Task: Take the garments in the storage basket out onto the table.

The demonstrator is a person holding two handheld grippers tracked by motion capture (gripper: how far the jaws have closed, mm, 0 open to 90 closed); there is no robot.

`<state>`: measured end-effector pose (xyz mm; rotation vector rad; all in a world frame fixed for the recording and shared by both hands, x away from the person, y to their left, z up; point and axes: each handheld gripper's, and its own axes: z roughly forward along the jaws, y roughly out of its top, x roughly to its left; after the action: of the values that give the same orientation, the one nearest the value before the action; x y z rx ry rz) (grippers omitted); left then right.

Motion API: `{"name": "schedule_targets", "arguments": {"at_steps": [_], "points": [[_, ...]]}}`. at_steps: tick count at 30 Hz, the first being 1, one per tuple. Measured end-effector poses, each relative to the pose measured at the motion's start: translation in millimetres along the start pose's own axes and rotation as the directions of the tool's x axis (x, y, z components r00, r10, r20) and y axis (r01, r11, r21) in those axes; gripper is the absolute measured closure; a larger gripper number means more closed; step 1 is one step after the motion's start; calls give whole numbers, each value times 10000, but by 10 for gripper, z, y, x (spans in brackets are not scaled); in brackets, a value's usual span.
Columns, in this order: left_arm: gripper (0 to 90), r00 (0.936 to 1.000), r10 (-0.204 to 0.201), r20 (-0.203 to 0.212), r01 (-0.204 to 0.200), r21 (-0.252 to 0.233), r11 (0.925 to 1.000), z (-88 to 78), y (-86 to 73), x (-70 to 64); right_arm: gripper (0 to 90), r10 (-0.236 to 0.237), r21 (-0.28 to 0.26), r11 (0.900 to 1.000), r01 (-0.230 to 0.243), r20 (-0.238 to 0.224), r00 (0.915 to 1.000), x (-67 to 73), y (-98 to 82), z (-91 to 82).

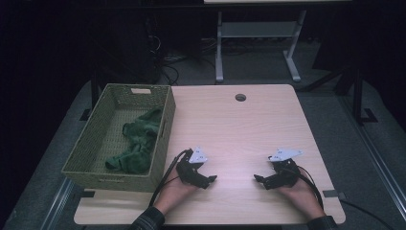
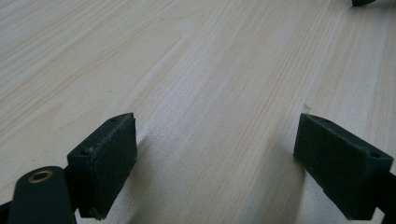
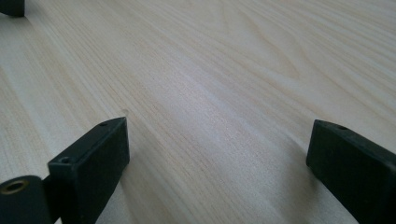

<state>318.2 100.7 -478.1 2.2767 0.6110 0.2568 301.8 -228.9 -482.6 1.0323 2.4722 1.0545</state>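
Left gripper: the left gripper [image 1: 205,178] rests low over the near part of the table [image 1: 239,134], just right of the basket; its jaws stand wide apart with nothing between them, bare wood showing in the gap in the left gripper view.
Right gripper: the right gripper [image 1: 262,181] sits near the right near edge, well apart from the left one, jaws likewise spread and empty.
Cloth: the green cloth [image 1: 136,143] lies crumpled inside the woven basket [image 1: 165,143] at the left, towards its near right side, touched by neither gripper.
Step in hand: probably the reach for the cloth, not yet begun.
Doing it well: the left gripper is the nearer one; lift it over the basket's right wall rather than pushing through it, come down on a raised fold, and close fully before lifting.
Risk: a shallow pinch may slip off the loose fabric, or the jaws may catch the weave.
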Motion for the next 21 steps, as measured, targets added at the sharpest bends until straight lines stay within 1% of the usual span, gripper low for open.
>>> {"name": "schedule_targets", "arguments": {"at_steps": [2,8,11,13,21], "points": [[126,10000,-39,3,39,-31,10000,2,0,-2,57,0,-2,10000,0,0,10000,0,0,0],[126,10000,12,32,-12,-19,10000,-2,-4,-1,57,0,-4,10000,0,-13,10000,1,1,1],[128,9998,138,136,-138,-26,9999,-9,-10,10,57,2,-6,10000,-2,-12,10000,1,1,2],[128,9997,151,175,-150,-47,9999,-10,-11,17,57,1,-2,10000,-1,-13,10000,0,1,1],[130,9998,142,122,-142,47,9999,-33,8,41,57,1,-3,10000,-1,-12,10000,0,1,1]]}}
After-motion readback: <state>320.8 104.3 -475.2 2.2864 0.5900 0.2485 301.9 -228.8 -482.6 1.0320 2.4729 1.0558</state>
